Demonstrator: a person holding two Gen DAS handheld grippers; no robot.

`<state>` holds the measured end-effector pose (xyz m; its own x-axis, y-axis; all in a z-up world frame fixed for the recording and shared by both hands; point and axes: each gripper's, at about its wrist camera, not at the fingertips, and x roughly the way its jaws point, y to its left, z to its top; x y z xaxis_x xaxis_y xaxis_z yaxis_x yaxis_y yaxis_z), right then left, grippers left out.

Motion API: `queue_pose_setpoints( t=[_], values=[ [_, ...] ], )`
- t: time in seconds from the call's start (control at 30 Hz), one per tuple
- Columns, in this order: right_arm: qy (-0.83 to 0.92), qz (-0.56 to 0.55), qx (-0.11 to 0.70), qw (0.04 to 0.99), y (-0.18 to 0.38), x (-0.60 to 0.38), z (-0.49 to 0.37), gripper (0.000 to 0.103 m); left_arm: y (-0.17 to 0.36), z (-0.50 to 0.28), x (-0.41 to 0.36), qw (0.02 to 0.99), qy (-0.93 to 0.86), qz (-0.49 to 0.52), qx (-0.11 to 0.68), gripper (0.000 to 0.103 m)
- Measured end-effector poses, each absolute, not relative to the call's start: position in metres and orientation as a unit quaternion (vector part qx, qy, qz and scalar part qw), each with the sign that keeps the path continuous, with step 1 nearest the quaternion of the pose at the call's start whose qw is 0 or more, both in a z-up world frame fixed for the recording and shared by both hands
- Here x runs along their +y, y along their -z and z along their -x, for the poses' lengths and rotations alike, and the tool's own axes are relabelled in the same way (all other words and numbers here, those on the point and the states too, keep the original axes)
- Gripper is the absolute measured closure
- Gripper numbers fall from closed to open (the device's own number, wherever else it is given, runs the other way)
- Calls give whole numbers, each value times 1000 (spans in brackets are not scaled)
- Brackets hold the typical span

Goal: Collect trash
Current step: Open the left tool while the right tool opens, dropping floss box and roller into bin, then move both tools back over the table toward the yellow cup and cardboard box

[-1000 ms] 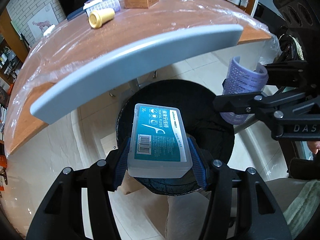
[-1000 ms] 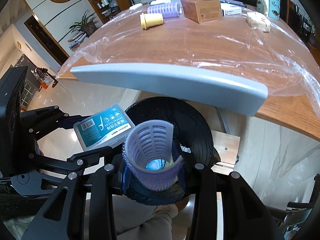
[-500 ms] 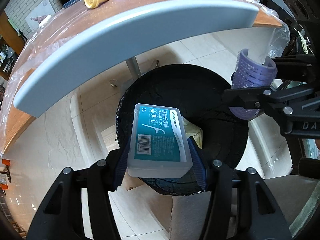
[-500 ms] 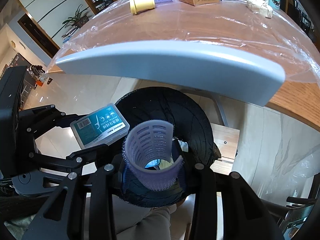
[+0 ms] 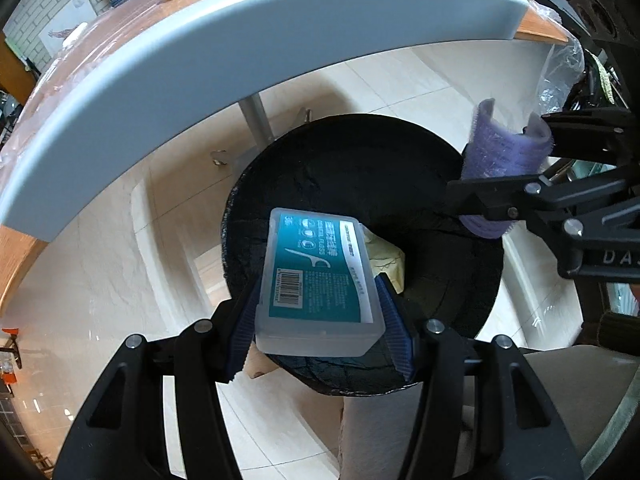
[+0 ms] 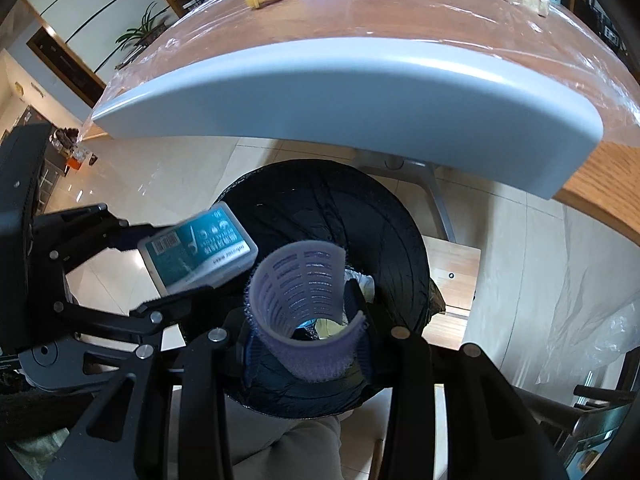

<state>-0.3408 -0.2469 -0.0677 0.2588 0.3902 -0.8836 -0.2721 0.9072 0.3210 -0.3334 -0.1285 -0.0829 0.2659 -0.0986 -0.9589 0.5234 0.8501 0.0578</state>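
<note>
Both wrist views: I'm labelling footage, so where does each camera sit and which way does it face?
Left wrist: on the left gripper, looking steeply down into the bin under the table edge; its fingers flank the floss box, with a trouser leg below.
Right wrist: on the right gripper, facing down at the same bin; its jaws have just been opening, with the roller between them.
Shared: bin, table edge, floss box, roller, and each other's gripper.
</note>
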Motion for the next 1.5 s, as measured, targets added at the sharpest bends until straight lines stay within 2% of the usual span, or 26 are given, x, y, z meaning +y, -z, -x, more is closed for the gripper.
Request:
queue_pose_setpoints(
  t=[0.03,0.07,0.37,0.57,0.63,0.8,1.03,1.5],
  values=[
    [-207,-63,571,792,68,-250,341,27,83,333,-129,775,198,-186,571,35],
    [-201,-79,569,794,67,-255,342,24,83,332,-128,776,198,-183,570,29],
    [-185,-101,566,797,60,-273,350,24,79,328,-123,777,190,-172,575,27],
    [-191,-81,518,830,15,-285,365,23,47,343,-112,787,210,-136,564,27],
    [-193,-72,489,848,-8,-288,369,17,31,347,-111,791,227,-115,556,26],
    [-169,-74,401,897,-63,-303,361,4,-23,347,-110,821,255,-94,502,12],
    [-142,-67,383,910,-79,-309,300,4,-55,290,-104,867,198,-92,448,10],
    [-142,-17,422,895,-49,-274,193,4,-24,187,-101,853,188,-126,470,10]
  ],
)
